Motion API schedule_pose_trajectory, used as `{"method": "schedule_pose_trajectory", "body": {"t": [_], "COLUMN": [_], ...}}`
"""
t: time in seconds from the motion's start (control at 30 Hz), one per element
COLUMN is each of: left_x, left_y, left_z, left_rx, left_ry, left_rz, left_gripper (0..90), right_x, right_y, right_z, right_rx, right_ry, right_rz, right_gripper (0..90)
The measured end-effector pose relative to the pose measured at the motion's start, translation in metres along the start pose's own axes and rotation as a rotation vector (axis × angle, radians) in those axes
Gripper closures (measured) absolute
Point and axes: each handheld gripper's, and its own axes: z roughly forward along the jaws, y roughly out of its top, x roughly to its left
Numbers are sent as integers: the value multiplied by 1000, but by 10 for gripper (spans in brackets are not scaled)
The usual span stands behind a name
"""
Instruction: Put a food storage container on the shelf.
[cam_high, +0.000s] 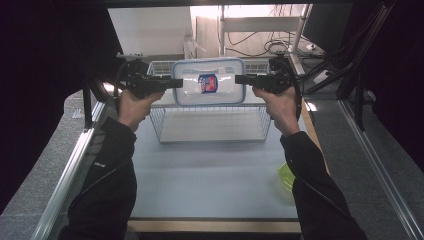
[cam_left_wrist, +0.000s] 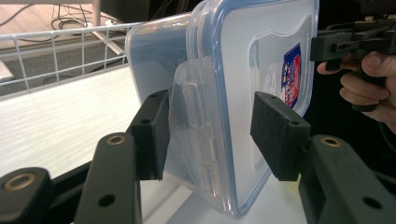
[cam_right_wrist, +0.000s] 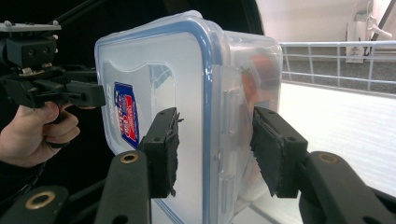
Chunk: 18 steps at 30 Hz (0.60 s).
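Worktop (cam_high: 210, 170) is pale, smooth and roomy; wire basket (cam_high: 212, 125) sits at its far edge. Clear lidded plastic container (cam_high: 209, 82) hangs above the basket, looks light, stiff, slick. Left gripper (cam_high: 176, 83) and right gripper (cam_high: 241, 79) pinch its end latch flaps — best hold, I'd guess.

container lid (cam_high: 210, 95), sticker (cam_high: 207, 83) text unreadable

my sleeves are black and long, a thin black cable running down each. my left gripper (cam_high: 176, 83) and right gripper (cam_high: 240, 79) are matte black, with boxy jaws, rough foam-like pads (cam_left_wrist: 279, 135), brass-ringed pivot holes and small dark screw holes.
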Motion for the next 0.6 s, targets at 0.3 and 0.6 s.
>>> {"method": "schedule_pose_trajectory", "body": {"t": [0.3,0.6], "left_x": [4,2], "left_y": [4,-1], "left_z": [8,13], "left_rx": [3,3], "left_ry": [24,105], "left_rz": [18,110], "left_gripper": [480,431], "right_x": [-16,-16], "right_y": [-1,-1], "right_z": [9,11], "right_rx": [-2,-22], "right_ry": [5,-23], "right_rz": [28,-20], "right_gripper": [517,500]}}
